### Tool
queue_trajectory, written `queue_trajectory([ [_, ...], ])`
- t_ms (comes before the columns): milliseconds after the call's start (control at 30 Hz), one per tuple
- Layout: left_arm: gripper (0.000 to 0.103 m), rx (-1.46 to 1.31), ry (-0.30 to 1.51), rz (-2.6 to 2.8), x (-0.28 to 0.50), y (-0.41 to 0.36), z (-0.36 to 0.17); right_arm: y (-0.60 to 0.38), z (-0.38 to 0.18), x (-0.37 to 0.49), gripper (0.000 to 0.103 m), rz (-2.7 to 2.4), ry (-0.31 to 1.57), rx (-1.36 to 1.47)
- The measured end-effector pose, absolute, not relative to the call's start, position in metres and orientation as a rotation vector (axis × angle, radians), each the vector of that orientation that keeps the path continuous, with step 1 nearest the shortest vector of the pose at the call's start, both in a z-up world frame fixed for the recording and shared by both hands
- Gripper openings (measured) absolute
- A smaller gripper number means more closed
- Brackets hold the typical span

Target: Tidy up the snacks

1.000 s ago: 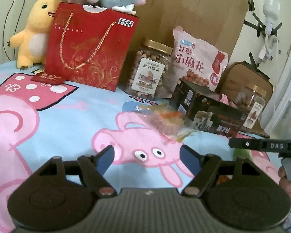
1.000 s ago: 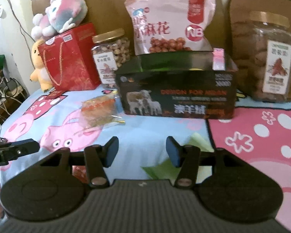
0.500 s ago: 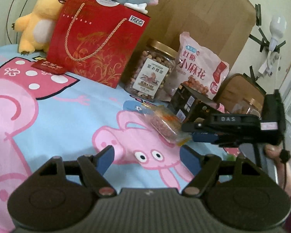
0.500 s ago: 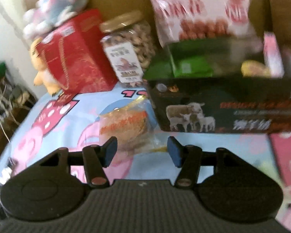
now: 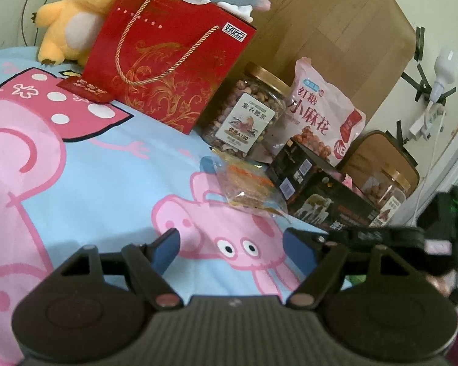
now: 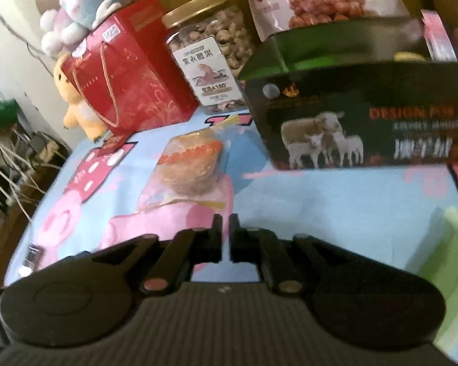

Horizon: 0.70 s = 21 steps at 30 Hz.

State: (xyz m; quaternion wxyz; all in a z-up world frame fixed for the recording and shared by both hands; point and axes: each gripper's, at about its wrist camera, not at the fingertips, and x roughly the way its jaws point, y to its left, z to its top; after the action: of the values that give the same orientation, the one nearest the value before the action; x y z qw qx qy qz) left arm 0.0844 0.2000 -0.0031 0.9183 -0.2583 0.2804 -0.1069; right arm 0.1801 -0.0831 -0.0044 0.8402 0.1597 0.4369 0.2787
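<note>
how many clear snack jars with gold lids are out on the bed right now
2. One nut jar stands between the red gift bag and the pink snack bag. A second jar stands behind the black box, partly hidden. More could be hidden behind the box.

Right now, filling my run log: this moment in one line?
left gripper open, empty | right gripper nearly shut at snack packet edge, grip unclear

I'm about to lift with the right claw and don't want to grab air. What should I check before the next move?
1. Right claw closed: ok, fingers nearly together.
2. Wrapped snack edge actually pinched: cannot tell; it lies on the sheet just ahead of the tips.
3. Black box top open to receive it: ok.
4. Left claw open and holding nothing: ok.
5. Right view sharp enough to judge: not ok, blurred.
</note>
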Motion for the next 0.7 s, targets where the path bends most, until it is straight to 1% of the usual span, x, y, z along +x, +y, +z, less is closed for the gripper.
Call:
queue_trajectory([
  [100, 0.077, -0.534, 0.576, -0.219, 0.084, 0.200, -0.003, -0.078, 0.007, 0.153, 0.012, 0.638, 0.870, 0.281],
  [167, 0.077, -0.537, 0.576, -0.218, 0.085, 0.200, -0.003, -0.070, 0.013, 0.130, 0.016, 0.686, 0.825, 0.196],
  [200, 0.079, -0.538, 0.577, -0.217, 0.085, 0.201, -0.003, -0.067, 0.014, 0.119, 0.018, 0.711, 0.807, 0.144],
  [233, 0.083, -0.538, 0.577, -0.215, 0.085, 0.201, -0.003, -0.062, 0.015, 0.106, 0.024, 0.732, 0.787, 0.072],
  [267, 0.084, -0.538, 0.574, -0.213, 0.084, 0.201, -0.003, -0.058, 0.014, 0.096, 0.027, 0.739, 0.769, 0.009],
  [433, 0.084, -0.532, 0.567, -0.212, 0.084, 0.200, -0.002, -0.053, 0.006, 0.063, 0.028, 0.711, 0.659, -0.262],
  [467, 0.084, -0.532, 0.566, -0.212, 0.083, 0.201, -0.002, -0.054, 0.005, 0.060, 0.030, 0.696, 0.640, -0.296],
  [600, 0.084, -0.534, 0.562, -0.210, 0.083, 0.201, -0.002, -0.073, 0.003, 0.065, 0.035, 0.621, 0.640, -0.307],
  [667, 0.084, -0.535, 0.559, -0.213, 0.082, 0.202, -0.002, -0.088, 0.003, 0.071, 0.039, 0.568, 0.655, -0.287],
  [700, 0.084, -0.535, 0.557, -0.213, 0.082, 0.202, -0.002, -0.095, 0.002, 0.072, 0.040, 0.547, 0.664, -0.276],
])
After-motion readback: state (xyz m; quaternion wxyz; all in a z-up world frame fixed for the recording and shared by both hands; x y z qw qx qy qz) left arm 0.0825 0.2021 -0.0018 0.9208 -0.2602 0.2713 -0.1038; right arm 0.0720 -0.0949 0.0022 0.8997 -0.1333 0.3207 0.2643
